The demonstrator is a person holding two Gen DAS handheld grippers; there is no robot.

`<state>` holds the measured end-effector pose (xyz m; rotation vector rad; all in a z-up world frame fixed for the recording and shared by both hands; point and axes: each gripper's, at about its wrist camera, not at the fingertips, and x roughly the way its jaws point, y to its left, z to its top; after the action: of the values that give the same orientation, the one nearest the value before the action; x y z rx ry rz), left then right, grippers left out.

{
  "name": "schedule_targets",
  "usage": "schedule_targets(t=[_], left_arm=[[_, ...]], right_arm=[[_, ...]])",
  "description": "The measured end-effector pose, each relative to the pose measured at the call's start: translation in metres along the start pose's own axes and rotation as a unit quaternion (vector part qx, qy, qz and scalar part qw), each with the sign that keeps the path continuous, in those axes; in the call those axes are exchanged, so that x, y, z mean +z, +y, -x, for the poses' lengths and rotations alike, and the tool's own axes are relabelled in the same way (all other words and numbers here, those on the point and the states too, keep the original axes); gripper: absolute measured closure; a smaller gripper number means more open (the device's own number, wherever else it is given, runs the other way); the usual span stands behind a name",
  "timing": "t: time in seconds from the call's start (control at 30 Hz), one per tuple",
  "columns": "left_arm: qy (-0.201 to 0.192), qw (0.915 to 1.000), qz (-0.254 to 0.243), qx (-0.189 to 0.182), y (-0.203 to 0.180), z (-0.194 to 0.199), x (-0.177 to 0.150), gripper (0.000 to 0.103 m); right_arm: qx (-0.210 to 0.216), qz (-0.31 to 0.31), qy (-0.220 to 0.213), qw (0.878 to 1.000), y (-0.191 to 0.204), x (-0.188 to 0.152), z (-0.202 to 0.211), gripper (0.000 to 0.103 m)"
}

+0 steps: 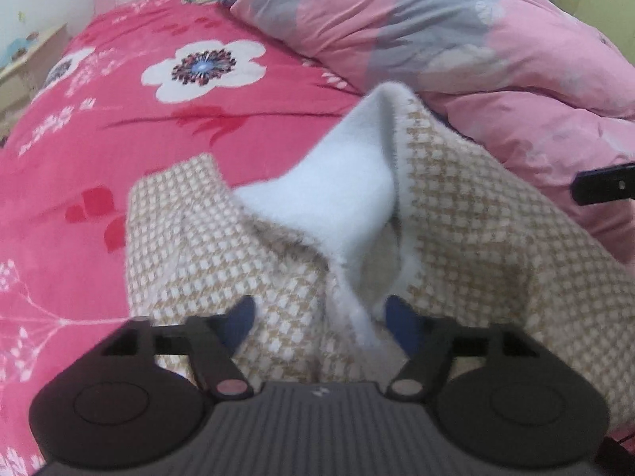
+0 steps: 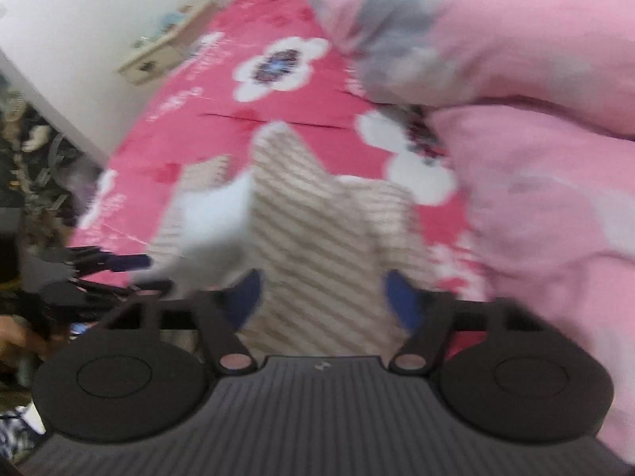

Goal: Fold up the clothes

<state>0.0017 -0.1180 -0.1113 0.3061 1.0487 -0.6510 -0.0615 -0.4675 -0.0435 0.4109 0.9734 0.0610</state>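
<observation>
A beige-and-white checked knit garment (image 1: 476, 238) lies crumpled on the bed, with a flap of its white fleecy lining (image 1: 337, 182) turned up. My left gripper (image 1: 321, 319) hangs just over it. Its blue pads (image 1: 242, 317) stand wide apart with cloth lying between them, unpinched. One black finger of the right gripper (image 1: 603, 182) shows at the right edge. The right wrist view is blurred. There my right gripper (image 2: 323, 297) is open above the same garment (image 2: 317, 218), and the left gripper (image 2: 99, 265) shows dark at the left.
A deep pink bedsheet with white flowers (image 1: 119, 139) covers the bed. A bunched pale pink quilt (image 1: 496, 59) lies along the right and far side, touching the garment. A small pale cabinet (image 2: 158, 55) and dark floor clutter (image 2: 31, 166) are off the bed's left edge.
</observation>
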Motion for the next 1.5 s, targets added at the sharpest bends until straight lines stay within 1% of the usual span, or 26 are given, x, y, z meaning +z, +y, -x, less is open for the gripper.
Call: schedule_targets(t=[0.03, 0.07, 0.1, 0.2, 0.27, 0.3, 0.33, 0.37, 0.4, 0.43, 0.47, 0.53, 0.57, 0.6, 0.67, 0.7, 0.73, 0.77, 0.8, 0.87, 0.97, 1.1, 1.2, 1.33, 1.4, 1.5], left_arm=[[0.005, 0.9999, -0.013, -0.002, -0.003, -0.004, 0.001, 0.011], [0.012, 0.9995, -0.029, -0.003, -0.006, -0.01, 0.002, 0.009], [0.019, 0.9988, -0.046, -0.002, -0.009, -0.016, 0.002, 0.008], [0.047, 0.9943, -0.092, 0.026, -0.011, -0.044, -0.001, 0.009], [0.064, 0.9919, -0.107, 0.028, -0.006, -0.059, -0.004, 0.015], [0.074, 0.9921, -0.1, 0.012, -0.001, -0.064, -0.004, 0.031], [0.082, 0.9928, -0.086, -0.009, 0.004, -0.066, -0.004, 0.044], [0.084, 0.9931, -0.079, -0.022, 0.008, -0.066, -0.004, 0.046], [0.084, 0.9931, -0.077, -0.028, 0.009, -0.065, -0.003, 0.047], [0.084, 0.993, -0.075, -0.035, 0.01, -0.064, -0.003, 0.046], [0.085, 0.9926, -0.077, -0.039, 0.01, -0.064, -0.004, 0.045], [0.093, 0.9918, -0.079, -0.04, 0.005, -0.068, -0.004, 0.031], [0.097, 0.9914, -0.079, -0.04, 0.002, -0.071, -0.003, 0.03], [0.1, 0.9909, -0.082, -0.037, -0.001, -0.073, -0.003, 0.029], [0.103, 0.9897, -0.096, -0.027, -0.006, -0.076, -0.002, 0.034], [0.104, 0.9896, -0.098, -0.02, -0.007, -0.074, -0.001, 0.049], [0.104, 0.9904, -0.09, -0.016, -0.005, -0.071, 0.001, 0.063], [0.105, 0.9915, -0.075, -0.016, -0.001, -0.066, 0.002, 0.068], [0.104, 0.9926, -0.06, -0.017, 0.003, -0.061, 0.002, 0.076], [0.097, 0.9946, -0.034, -0.016, 0.008, -0.047, 0.0, 0.083], [0.071, 0.9971, -0.024, 0.006, 0.006, -0.02, -0.004, 0.086], [0.013, 0.9993, 0.003, 0.036, 0.006, 0.036, -0.017, 0.088], [-0.043, 0.9965, 0.04, 0.059, 0.008, 0.091, -0.032, 0.088], [-0.126, 0.9852, 0.083, 0.082, 0.01, 0.165, -0.048, 0.089], [-0.169, 0.9765, 0.093, 0.095, 0.005, 0.203, -0.053, 0.089], [-0.235, 0.9605, 0.103, 0.109, 0.0, 0.259, -0.053, 0.09]], right_arm=[[0.005, 0.011, 0.006, 1.0, 0.006, 0.002, -0.007, 0.021], [0.01, 0.023, 0.012, 1.0, 0.012, 0.004, -0.014, 0.018], [0.009, 0.031, 0.022, 0.999, 0.017, 0.006, -0.024, 0.015], [0.005, 0.05, 0.062, 0.997, 0.023, 0.012, -0.052, 0.014], [-0.015, 0.055, 0.085, 0.995, 0.02, 0.014, -0.066, 0.014], [-0.004, 0.056, 0.093, 0.994, 0.02, 0.014, -0.068, 0.016], [0.008, 0.056, 0.102, 0.993, 0.019, 0.013, -0.069, 0.022], [0.02, 0.057, 0.11, 0.992, 0.018, 0.013, -0.07, 0.048], [0.035, 0.059, 0.116, 0.991, 0.02, 0.013, -0.067, 0.057], [0.034, 0.068, 0.121, 0.99, 0.024, 0.014, -0.065, 0.057], [0.023, 0.079, 0.124, 0.989, 0.027, 0.013, -0.064, 0.056], [0.008, 0.084, 0.133, 0.988, 0.03, 0.011, -0.067, 0.044], [0.005, 0.077, 0.14, 0.987, 0.029, 0.011, -0.071, 0.029], [0.006, 0.059, 0.149, 0.987, 0.027, 0.009, -0.078, 0.021], [0.021, 0.04, 0.161, 0.986, 0.026, 0.005, -0.091, 0.021], [0.014, 0.043, 0.164, 0.985, 0.029, 0.003, -0.095, 0.024], [0.004, 0.06, 0.164, 0.985, 0.035, 0.0, -0.094, 0.032], [-0.007, 0.079, 0.163, 0.983, 0.041, -0.002, -0.092, 0.055], [-0.022, 0.096, 0.16, 0.982, 0.047, -0.003, -0.087, 0.075], [-0.053, 0.111, 0.144, 0.982, 0.057, -0.005, -0.068, 0.09], [-0.112, 0.139, 0.106, 0.978, 0.069, -0.009, -0.037, 0.1], [-0.151, 0.128, 0.032, 0.98, 0.075, -0.013, 0.016, 0.101], [-0.166, 0.11, -0.03, 0.98, 0.081, -0.021, 0.06, 0.101], [-0.156, 0.092, -0.13, 0.975, 0.097, -0.036, 0.129, 0.101], [-0.142, 0.087, -0.183, 0.969, 0.107, -0.041, 0.164, 0.101], [-0.126, 0.102, -0.251, 0.954, 0.129, -0.049, 0.212, 0.101]])
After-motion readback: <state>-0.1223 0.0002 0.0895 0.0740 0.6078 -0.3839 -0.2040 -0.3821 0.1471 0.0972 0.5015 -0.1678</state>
